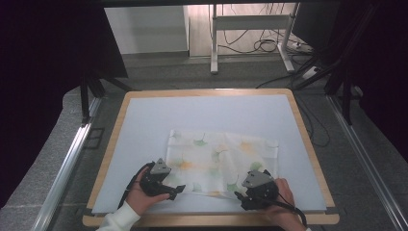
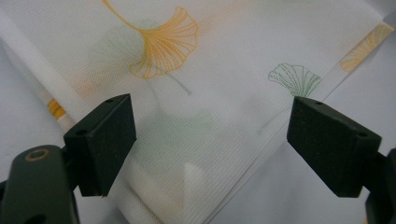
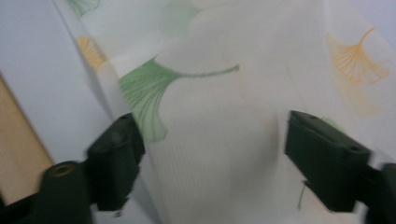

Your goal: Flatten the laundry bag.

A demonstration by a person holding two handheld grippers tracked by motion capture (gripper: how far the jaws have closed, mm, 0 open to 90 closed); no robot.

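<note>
High view is showing a folded cloth (image 1: 222, 161) lying flat on the pale mat (image 1: 144, 144) of the table (image 1: 109, 149), a bit right of centre and toward the near edge, with both hands working at its near side. The left gripper (image 1: 179, 189) is sitting at the near left corner and the right gripper (image 1: 239, 196) at the near right corner.

Looks to me like they're lining up for another fold, so the trick is getting each claw onto a corner cleanly. In the left gripper view the jaws are standing wide apart with nothing pinched, the cloth corner just lying under the gap. Same story in the right gripper view: jaws spread wide, cloth underneath, nothing gripped, and the picture is blurry. I'd be sliding the lower jaw under all the layers at the corner, since grabbing only the top sheet is going to peel the fold open. Then both sides should be lifting together and staying level so the edge isn't skewing.

The cloth itself is thin, almost see-through white fabric with orange and green ginkgo leaves printed on it, with layered edges showing at the left corner
</note>
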